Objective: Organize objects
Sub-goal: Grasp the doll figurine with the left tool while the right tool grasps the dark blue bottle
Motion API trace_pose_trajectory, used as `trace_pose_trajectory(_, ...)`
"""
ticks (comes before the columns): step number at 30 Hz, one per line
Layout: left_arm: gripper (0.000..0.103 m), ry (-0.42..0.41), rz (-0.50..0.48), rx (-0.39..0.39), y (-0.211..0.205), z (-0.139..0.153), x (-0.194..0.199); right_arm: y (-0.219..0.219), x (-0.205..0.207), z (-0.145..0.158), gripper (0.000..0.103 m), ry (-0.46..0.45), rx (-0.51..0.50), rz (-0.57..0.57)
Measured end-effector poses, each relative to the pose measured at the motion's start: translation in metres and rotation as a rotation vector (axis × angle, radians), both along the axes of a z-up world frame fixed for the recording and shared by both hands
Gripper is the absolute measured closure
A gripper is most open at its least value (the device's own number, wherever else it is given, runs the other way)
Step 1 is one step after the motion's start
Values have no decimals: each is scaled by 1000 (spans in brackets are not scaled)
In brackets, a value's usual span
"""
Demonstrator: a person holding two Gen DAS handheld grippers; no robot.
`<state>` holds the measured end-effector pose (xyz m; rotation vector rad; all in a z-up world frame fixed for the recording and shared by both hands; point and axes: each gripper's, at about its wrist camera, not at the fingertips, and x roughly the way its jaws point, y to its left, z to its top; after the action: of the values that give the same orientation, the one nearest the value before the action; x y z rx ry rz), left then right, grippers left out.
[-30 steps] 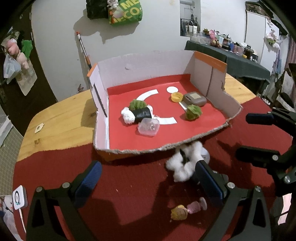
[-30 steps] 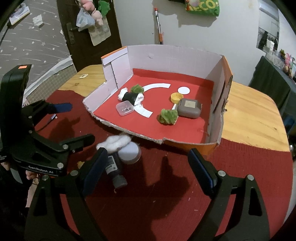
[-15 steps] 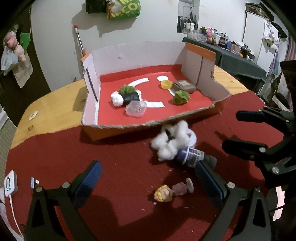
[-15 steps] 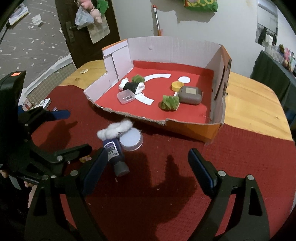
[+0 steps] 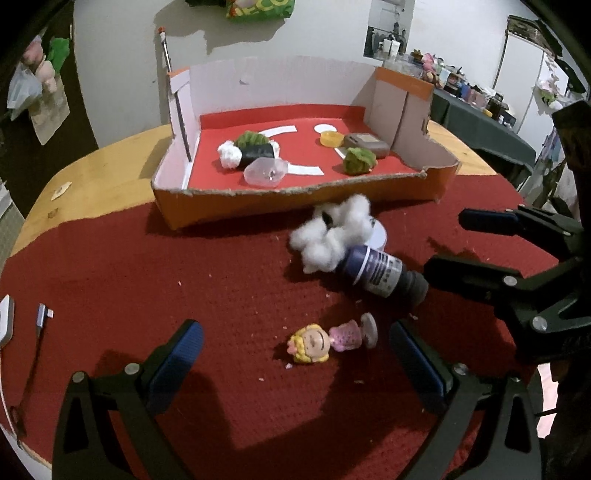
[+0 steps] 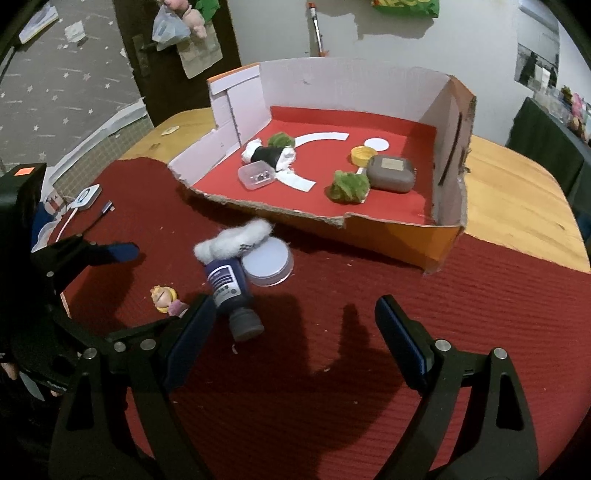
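Round wood table under a red cloth, white wall behind. On the wall, a green bag with big letters cut off at the top (only "ECO" readable). On the cloth, a torn box with a red floor, full of little things. Just in front of the box, a dark blue bottle lying flat on its side, grey cap end toward the cameras, bottom end toward the box and tucked under white fluff. White label with tiny print, too small to read. Beside the bottle, touching it, a round white lid. Near the bottle, a small doll lying flat, yellow head left. Left gripper spread wide around the doll, holding nothing. Right gripper wide too, empty, one finger just beside the bottle cap.
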<state>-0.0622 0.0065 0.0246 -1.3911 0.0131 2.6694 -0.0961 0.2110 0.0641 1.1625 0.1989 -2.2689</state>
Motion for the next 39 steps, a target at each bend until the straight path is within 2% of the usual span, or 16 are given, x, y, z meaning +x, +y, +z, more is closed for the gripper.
trace_pose_trajectory(5,9,-7,11,7,1,-5,3,-6,1,-3,18,0,-3,17)
trace_pose_trajectory(9,15,-14,16,2,3,-11,5,-12,0,-6,28,-9,-1,32)
trace_pose_trajectory(15,15,10,26,-24,6,-13,7,-23,-2,-12,35,-26,2,59)
trace_pose_trajectory(23,26,44,32,-34,8,-12,10,-36,-5,-19,44,-52,-11,91)
trace_pose_trajectory(27,36,51,38,-30,3,-11,11,-41,-6,-25,53,-56,3,99)
trace_pose_trajectory(29,43,55,42,-29,1,-10,12,-42,-4,-25,62,-46,11,103)
trace_pose_trajectory(30,49,57,41,-28,0,-10,12,-42,-3,-25,72,-44,13,105)
trace_pose_trajectory(31,52,58,40,-27,-1,-9,12,-42,-3,-25,74,-44,16,106)
trace_pose_trajectory(39,53,65,23,-3,-3,-7,12,-38,8,-20,75,-26,36,108)
